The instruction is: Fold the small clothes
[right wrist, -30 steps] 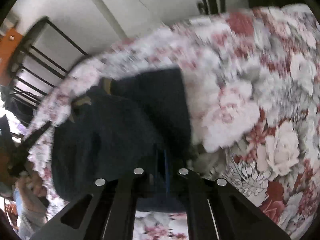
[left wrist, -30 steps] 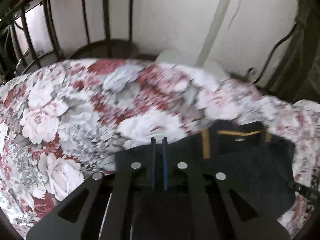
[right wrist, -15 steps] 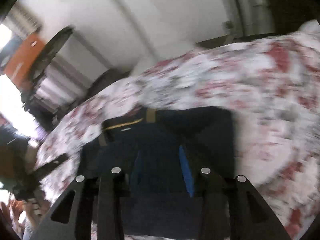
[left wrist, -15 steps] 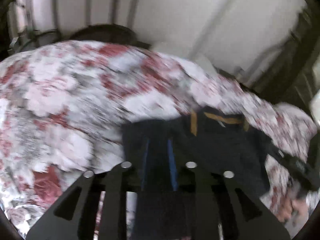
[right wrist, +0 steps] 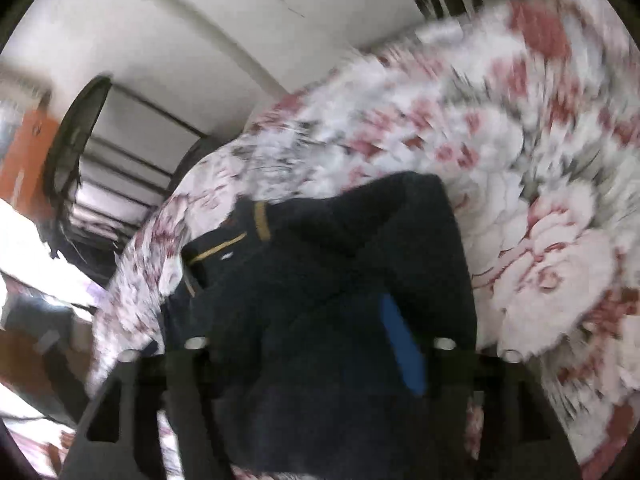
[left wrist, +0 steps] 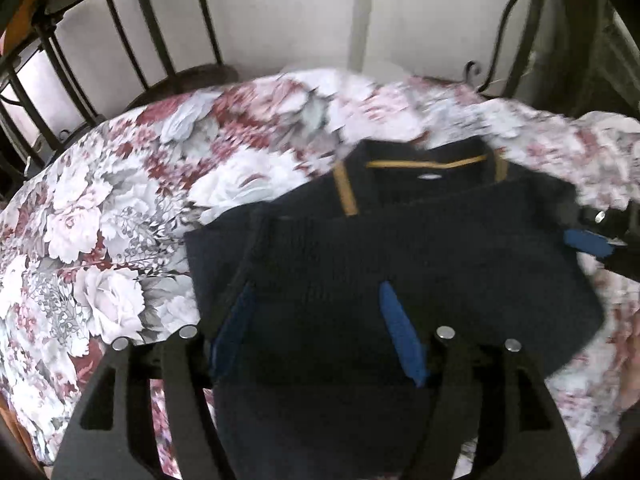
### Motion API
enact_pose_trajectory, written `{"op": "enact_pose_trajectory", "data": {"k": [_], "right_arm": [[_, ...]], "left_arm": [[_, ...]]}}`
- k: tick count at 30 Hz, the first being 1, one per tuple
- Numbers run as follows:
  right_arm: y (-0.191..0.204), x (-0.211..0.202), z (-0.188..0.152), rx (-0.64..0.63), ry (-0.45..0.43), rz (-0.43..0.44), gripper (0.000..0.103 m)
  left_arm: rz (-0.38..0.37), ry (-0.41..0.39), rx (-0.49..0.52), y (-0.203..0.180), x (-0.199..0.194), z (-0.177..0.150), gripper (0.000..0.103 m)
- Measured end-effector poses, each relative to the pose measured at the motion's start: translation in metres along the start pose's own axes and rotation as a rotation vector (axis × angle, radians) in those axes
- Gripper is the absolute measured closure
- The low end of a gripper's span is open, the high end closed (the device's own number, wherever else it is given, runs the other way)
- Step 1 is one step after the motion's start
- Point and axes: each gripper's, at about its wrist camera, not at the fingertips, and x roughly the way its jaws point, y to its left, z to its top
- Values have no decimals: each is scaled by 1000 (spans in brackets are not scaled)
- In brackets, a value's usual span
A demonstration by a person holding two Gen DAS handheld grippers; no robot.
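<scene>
A small dark navy garment (left wrist: 400,248) with mustard trim at the collar lies folded on a floral bedsheet (left wrist: 120,220). It also shows in the right wrist view (right wrist: 340,264). My left gripper (left wrist: 320,320) is open, its blue-padded fingers spread wide just over the garment's near edge. My right gripper (right wrist: 320,328) is open too, above the garment's right side. It shows at the right edge of the left wrist view (left wrist: 592,240). Only the right blue pad (right wrist: 400,344) is plain; the left pad is lost against the dark cloth.
The floral sheet (right wrist: 520,200) covers the whole surface. A black metal railing (left wrist: 140,32) stands behind at the left, with a white wall and pipe (left wrist: 360,12) beyond. A dark cable (left wrist: 504,32) hangs at the back right.
Both grippers were shut on the garment's hem a second ago. They have opened wide and let it go, and the garment now lies folded over on the sheet.
</scene>
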Motion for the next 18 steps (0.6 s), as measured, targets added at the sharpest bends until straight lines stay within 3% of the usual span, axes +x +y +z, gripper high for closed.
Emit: {"op": "enact_pose_trajectory", "data": {"k": [3, 4, 7, 11, 16, 18], "right_arm": [[22, -11, -21, -90, 0, -74, 33], [24, -10, -29, -102, 10, -101, 28], [22, 19, -57, -184, 111, -266, 19], [44, 43, -83, -422, 103, -427, 10], [35, 13, -69, -260, 65, -367, 10], [29, 2, -64, -209, 49, -361, 10]], "left_arm": [[16, 2, 27, -17, -12, -13, 27], [26, 14, 36, -21, -11, -20, 21], [137, 102, 96, -28, 14, -46, 4], [208, 80, 121, -34, 27, -69, 4], [175, 101, 33, -21, 13, -65, 4], [195, 94, 32, -21, 6, -67, 4]]}}
